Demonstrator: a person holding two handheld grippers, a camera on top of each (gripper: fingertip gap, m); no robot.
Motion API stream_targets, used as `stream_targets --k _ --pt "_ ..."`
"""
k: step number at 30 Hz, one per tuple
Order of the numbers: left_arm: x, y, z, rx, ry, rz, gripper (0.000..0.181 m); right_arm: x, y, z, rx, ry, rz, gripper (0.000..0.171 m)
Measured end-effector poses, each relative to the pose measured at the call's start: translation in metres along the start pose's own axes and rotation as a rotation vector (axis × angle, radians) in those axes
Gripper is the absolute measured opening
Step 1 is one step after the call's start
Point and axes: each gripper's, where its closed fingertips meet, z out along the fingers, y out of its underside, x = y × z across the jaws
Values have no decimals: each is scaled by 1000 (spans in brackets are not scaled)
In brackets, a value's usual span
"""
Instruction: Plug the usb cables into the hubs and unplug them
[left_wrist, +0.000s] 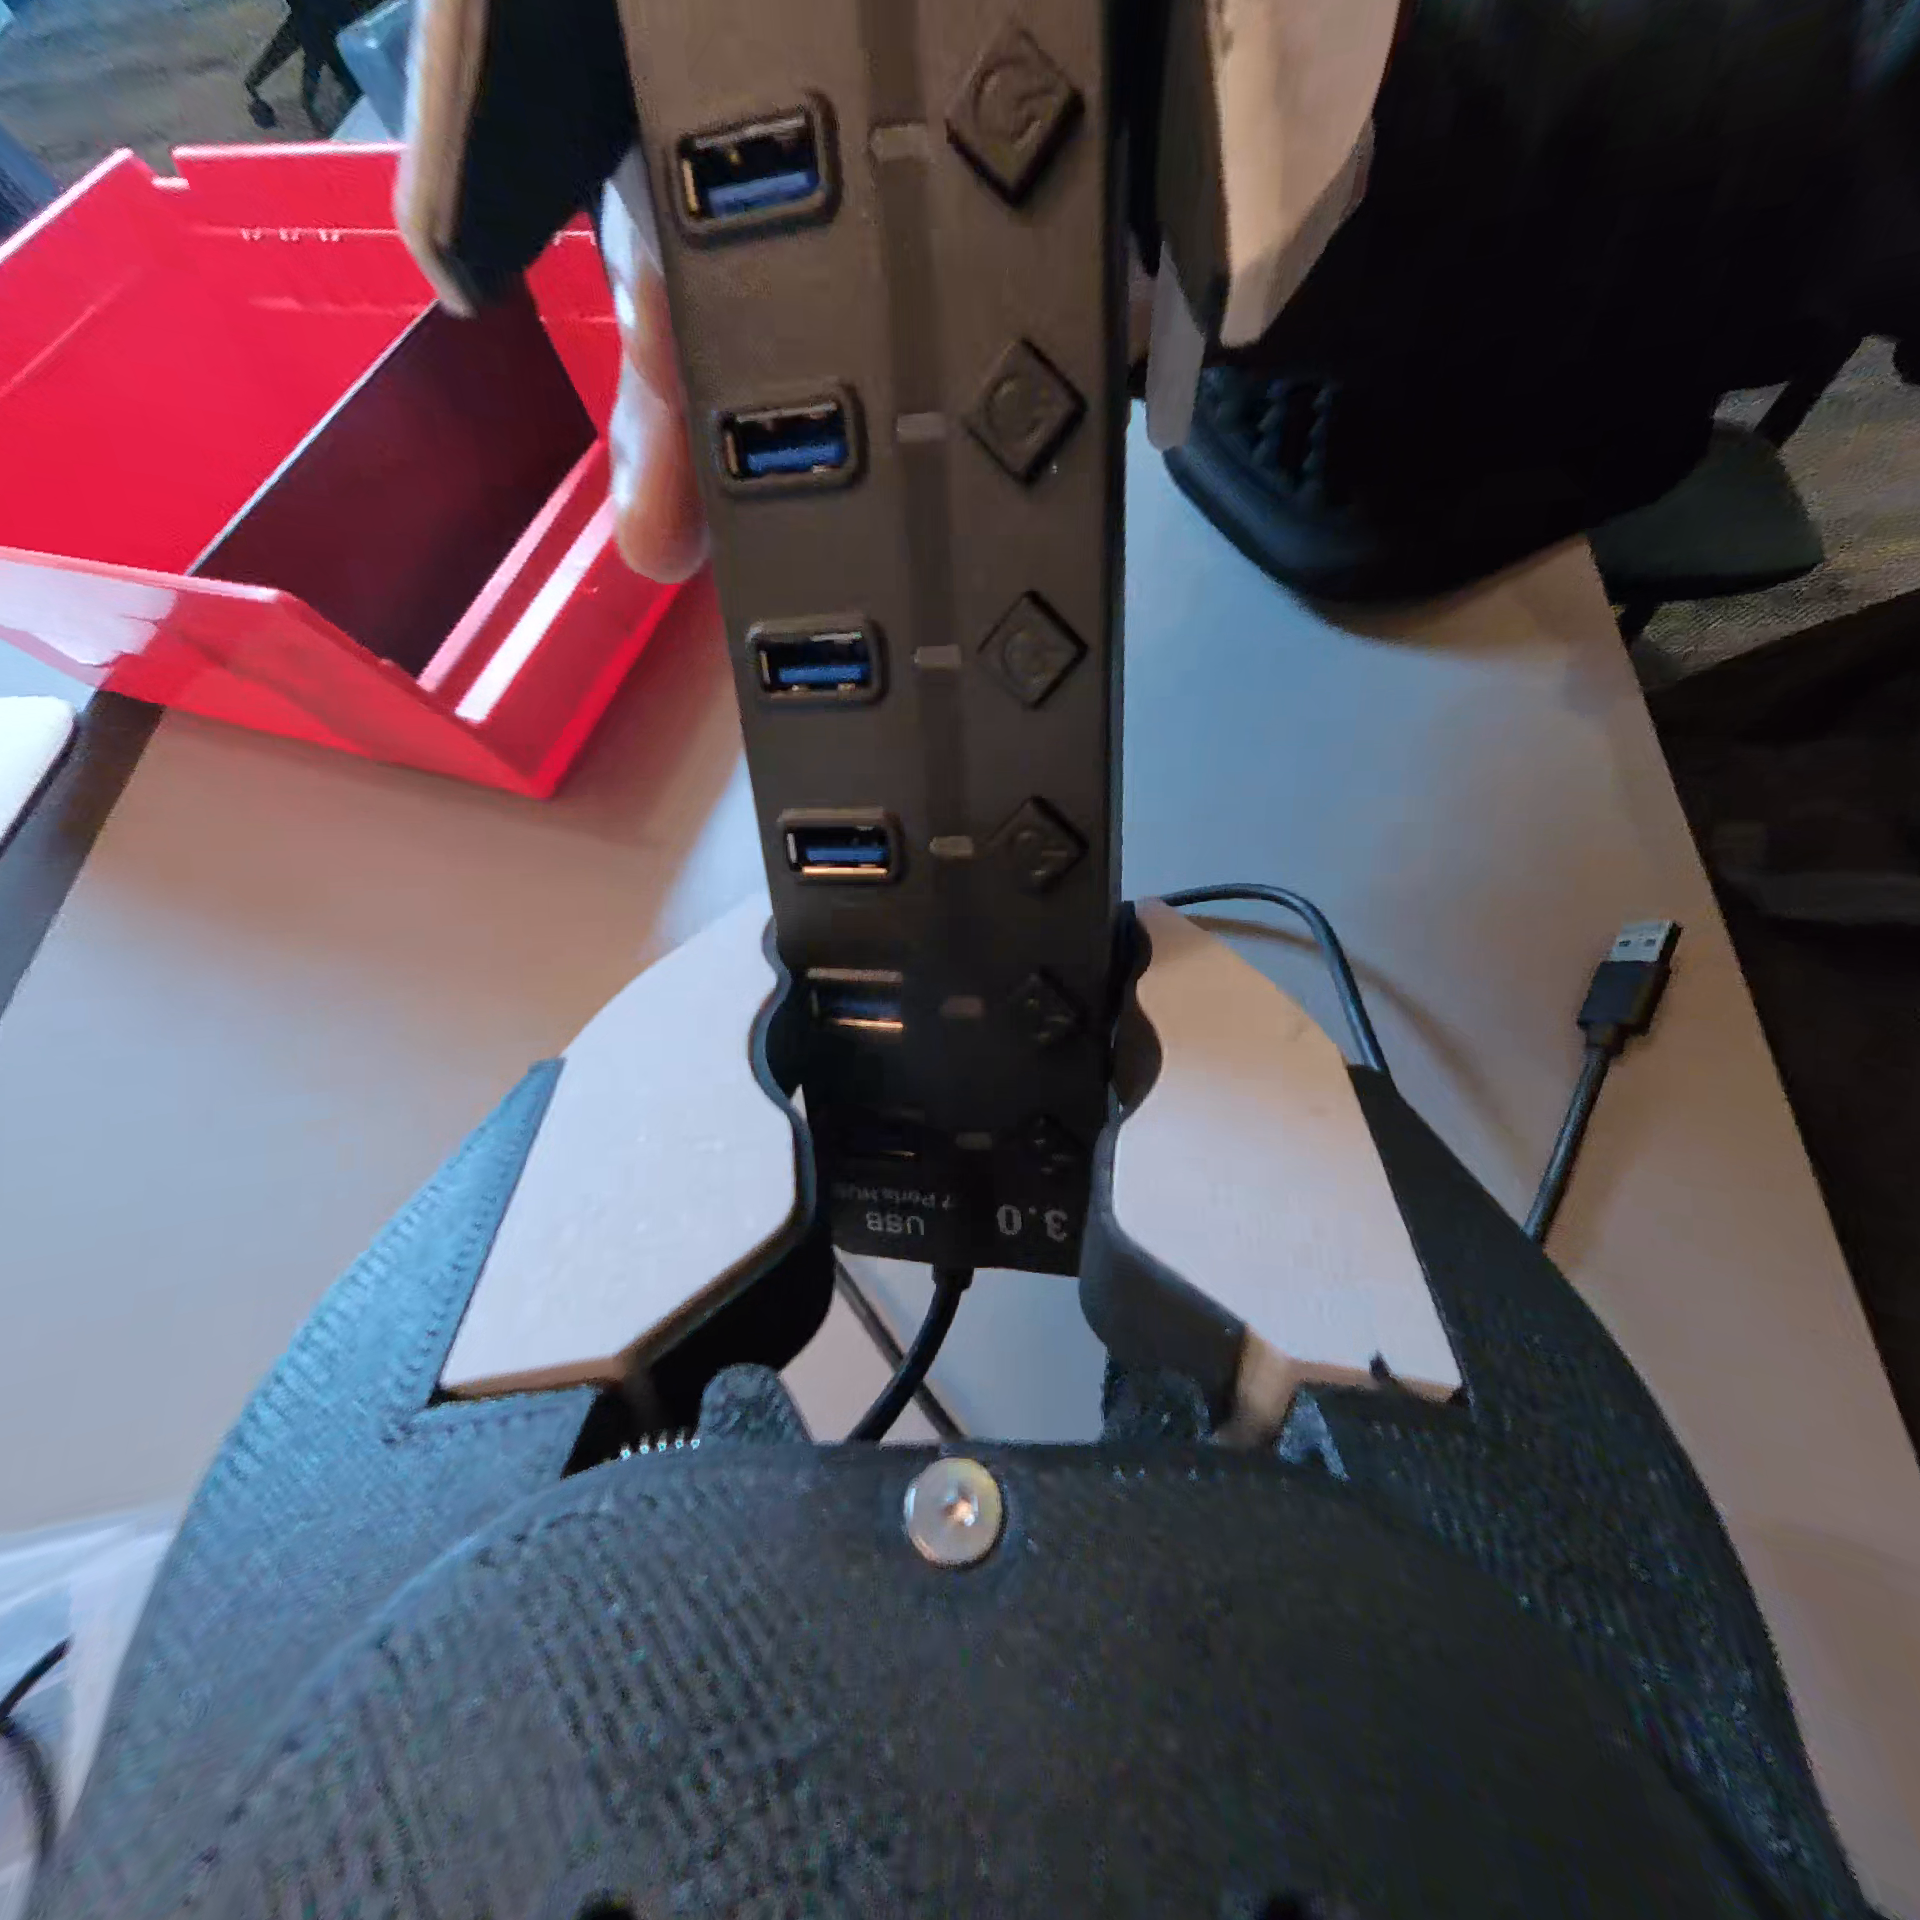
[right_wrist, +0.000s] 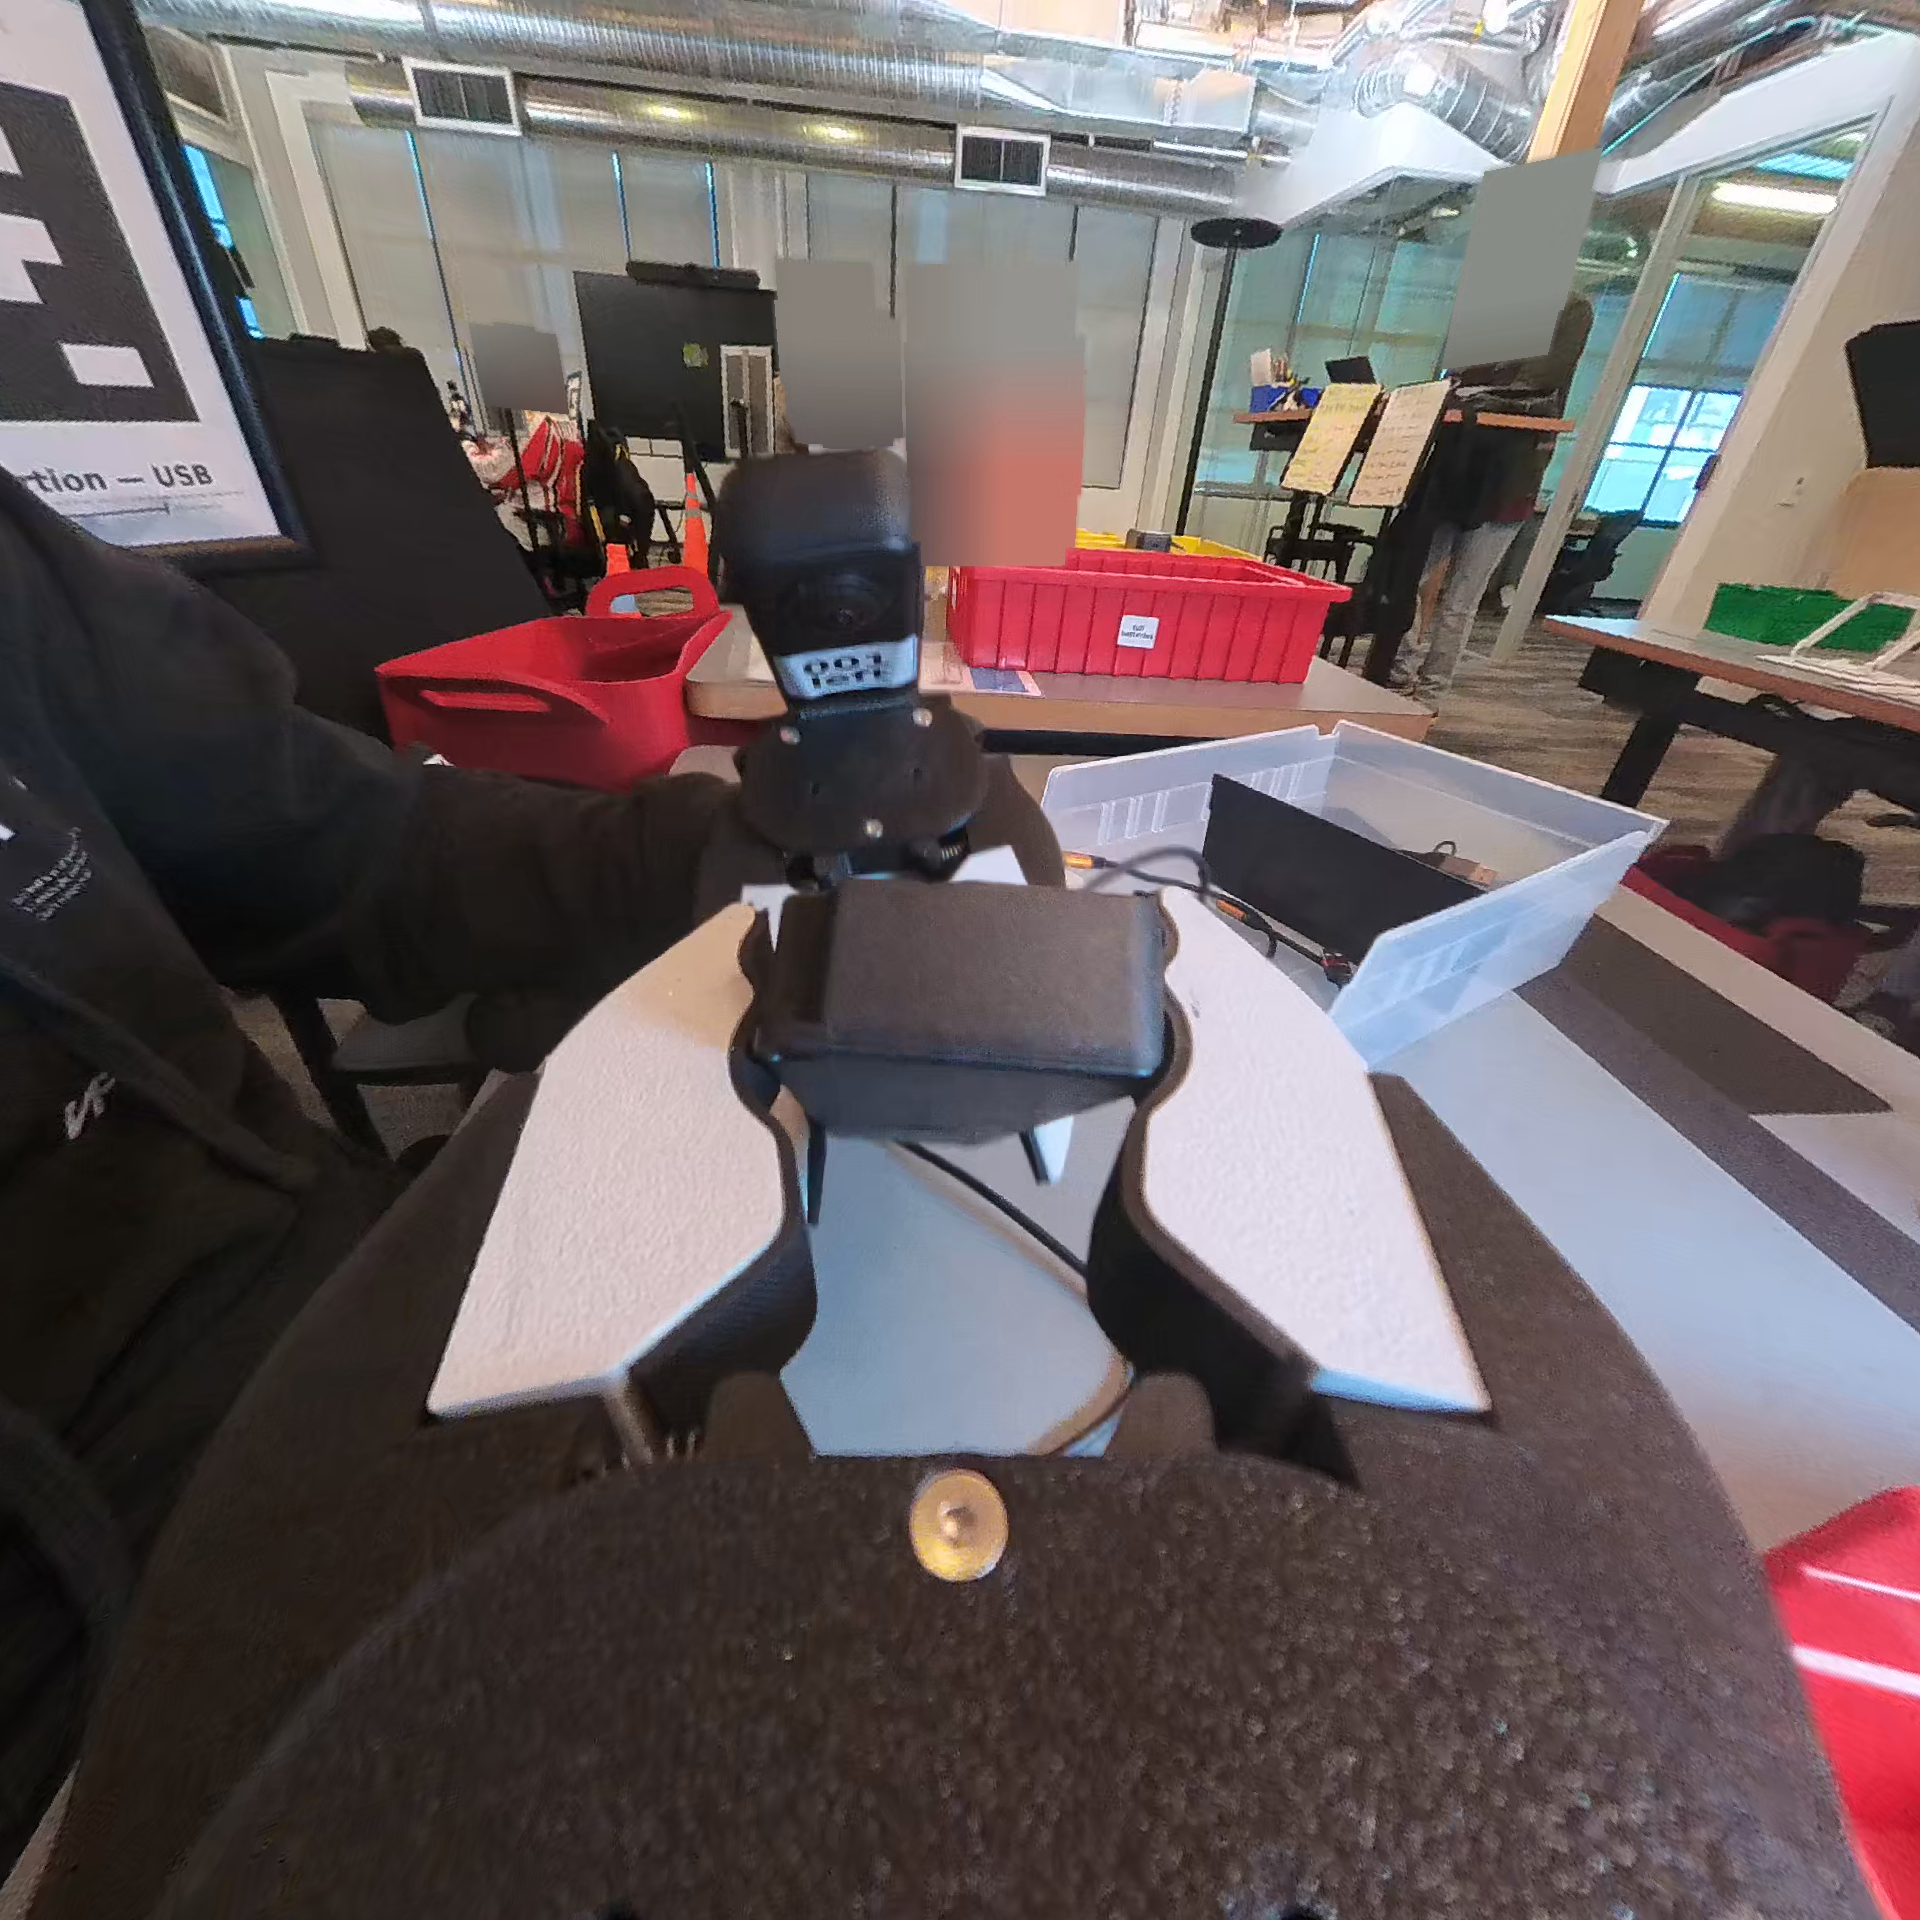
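The right gripper (right_wrist: 961, 1023), with pale textured finger plates on black foam-like arms, is clamped on the end of a long black plastic USB hub (right_wrist: 971, 997), seen end-on. Beyond it the left gripper (right_wrist: 862, 821), topped by a black camera, faces this way in a dark-sleeved arm (right_wrist: 416, 862). To the right a clear plastic bin (right_wrist: 1455, 935) lies on the white table (right_wrist: 1610, 1195), near thin black cables (right_wrist: 1174, 883).
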Motion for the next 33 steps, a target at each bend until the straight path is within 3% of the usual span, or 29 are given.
stream_targets --k 7,16,22,33 --pt "1 18 1 -129 -21 11 58 -2 44 19 -198 -6 17 78" --pt "4 40 5 -256 -20 23 58 -10 68 33 -251 -14 -3 79" --pt "-1 35 0 -223 -53 47 58 -12 63 33 -207 -24 12 65" --pt "-8 18 -7 -77 -96 35 59 -6 50 27 -128 -22 53 64"
